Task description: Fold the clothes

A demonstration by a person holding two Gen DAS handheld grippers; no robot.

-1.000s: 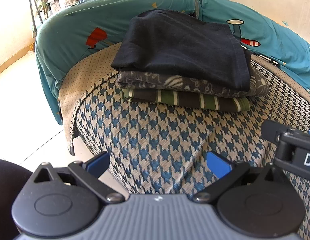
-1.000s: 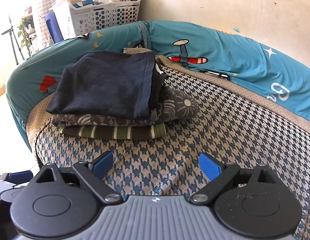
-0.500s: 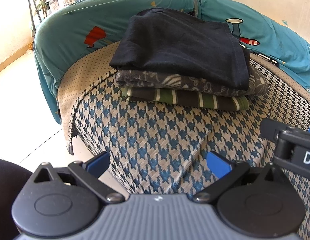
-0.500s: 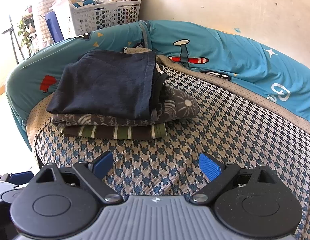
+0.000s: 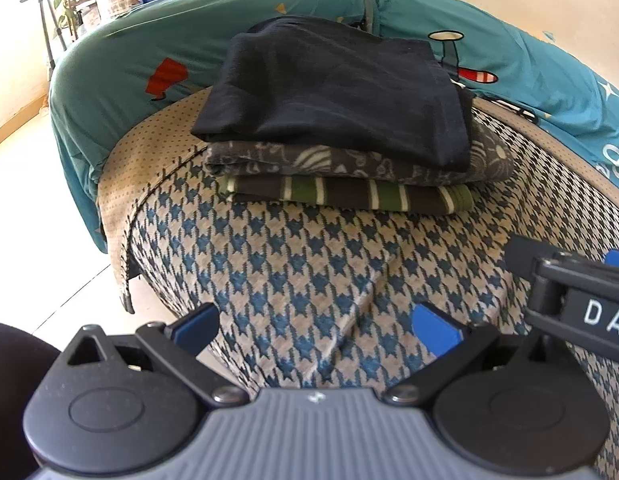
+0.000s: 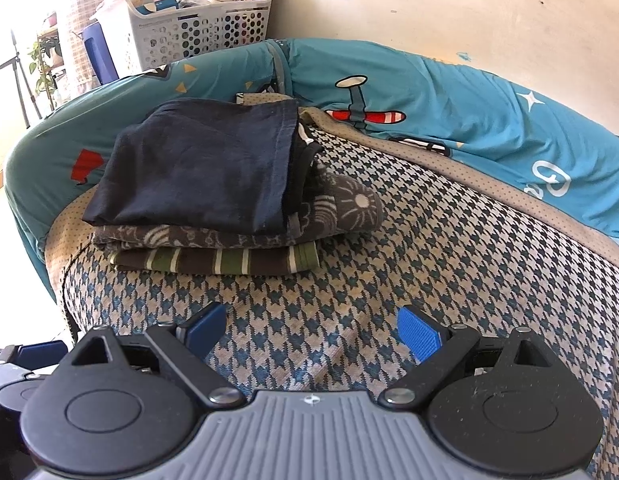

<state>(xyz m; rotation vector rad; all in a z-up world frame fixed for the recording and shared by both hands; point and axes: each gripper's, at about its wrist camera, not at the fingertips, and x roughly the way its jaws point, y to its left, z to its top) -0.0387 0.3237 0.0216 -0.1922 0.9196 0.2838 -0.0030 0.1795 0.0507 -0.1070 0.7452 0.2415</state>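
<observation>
A stack of three folded clothes lies on the houndstooth cover [image 5: 309,264] [image 6: 449,264]. On top is a dark navy garment [image 5: 333,84] [image 6: 197,172], under it a grey patterned one [image 5: 349,164] [image 6: 341,208], at the bottom a green and brown striped one [image 5: 349,196] [image 6: 221,262]. My left gripper [image 5: 315,326] is open, holds nothing and hovers in front of the stack. My right gripper [image 6: 311,330] is open too and empty, short of the stack and to its right.
A teal cartoon-print sheet [image 5: 129,64] [image 6: 469,120] wraps the back and left side. A white laundry basket [image 6: 197,28] full of items stands behind it by the wall. The right gripper's body [image 5: 573,300] shows at the left view's right edge. Bare floor [image 5: 37,208] lies left.
The left wrist view has shifted slightly, so the stack sits a little more to the right and lower in it. The right gripper has barely moved. Both grippers stay open.
</observation>
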